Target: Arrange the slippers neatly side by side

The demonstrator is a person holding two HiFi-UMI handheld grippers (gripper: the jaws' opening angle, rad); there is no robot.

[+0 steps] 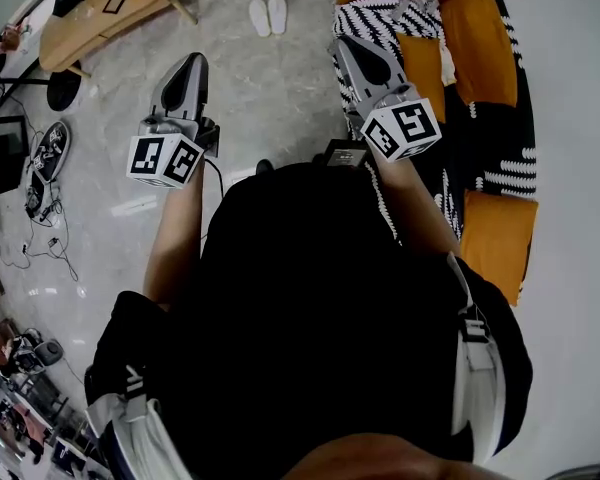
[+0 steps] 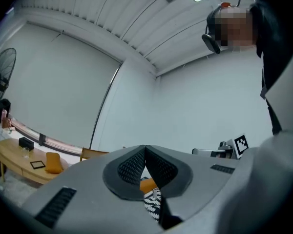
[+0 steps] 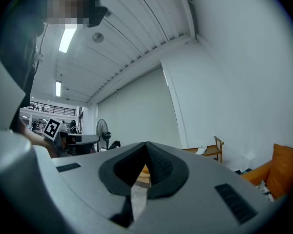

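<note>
Two white slippers (image 1: 268, 15) lie side by side on the grey floor at the top of the head view, toes pointing away. Both grippers are held up in front of the person's chest, well short of the slippers. My left gripper (image 1: 192, 61) is shut with nothing between its tips; in the left gripper view it (image 2: 145, 147) points up at the wall and ceiling. My right gripper (image 1: 348, 44) is also shut and empty, hanging over the sofa's near edge; in its own view it (image 3: 146, 144) faces a wall. Neither gripper view shows the slippers.
An orange sofa (image 1: 480, 28) with a black-and-white patterned throw (image 1: 365, 18) runs along the right. A wooden table (image 1: 90, 18) stands at the top left, with a fan base (image 1: 64, 90) and cables (image 1: 42, 168) on the floor below it. A wooden bench (image 3: 210, 152) stands by the wall.
</note>
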